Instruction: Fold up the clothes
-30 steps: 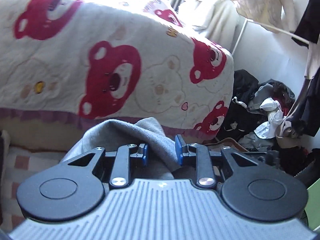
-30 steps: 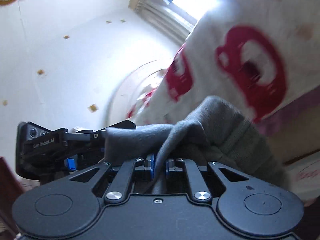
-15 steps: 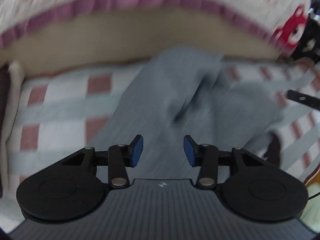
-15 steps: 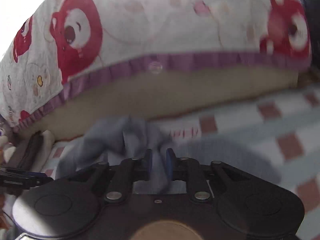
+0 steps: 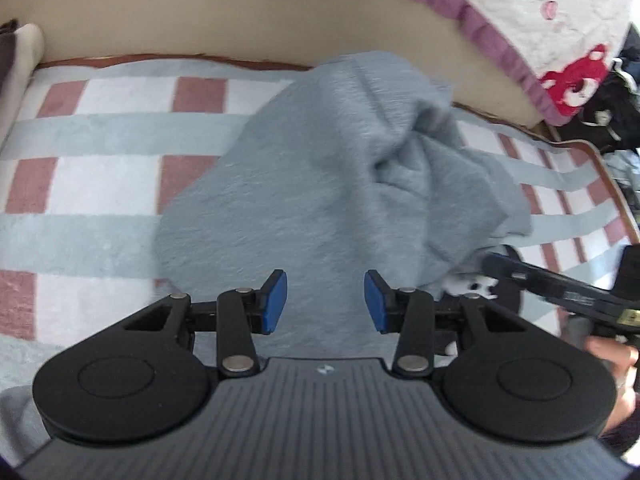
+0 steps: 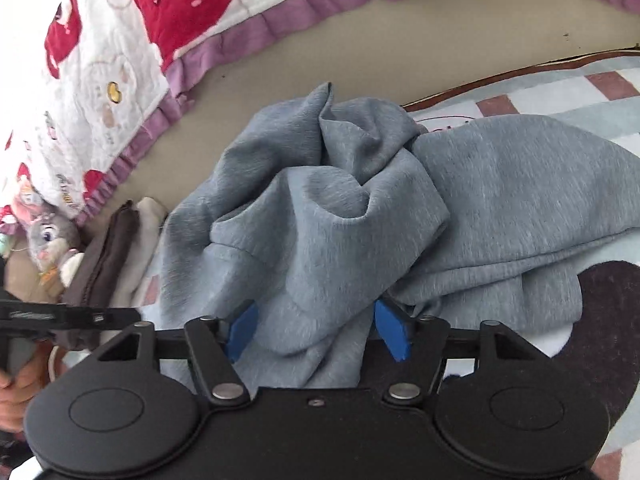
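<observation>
A grey garment (image 5: 340,176) lies crumpled on a checked rug (image 5: 92,176) in the left wrist view. My left gripper (image 5: 326,302) is open just above its near part, holding nothing. In the right wrist view the same garment (image 6: 328,216) is bunched in folds, and my right gripper (image 6: 316,330) is open with cloth lying loosely between its blue pads (image 6: 390,330). The right gripper also shows at the right edge of the left wrist view (image 5: 560,292).
A bed with a red bear blanket (image 6: 120,52) and purple frill (image 5: 472,20) runs along the far side. Folded brown and cream cloths (image 6: 116,248) and a plush toy (image 6: 52,240) lie at left. A dark clothes pile (image 5: 616,108) sits at right.
Both grippers came down from bed height to the rug with the grey garment. Both let go of it: the left opened first, then the right. The garment now rests on the rug.
</observation>
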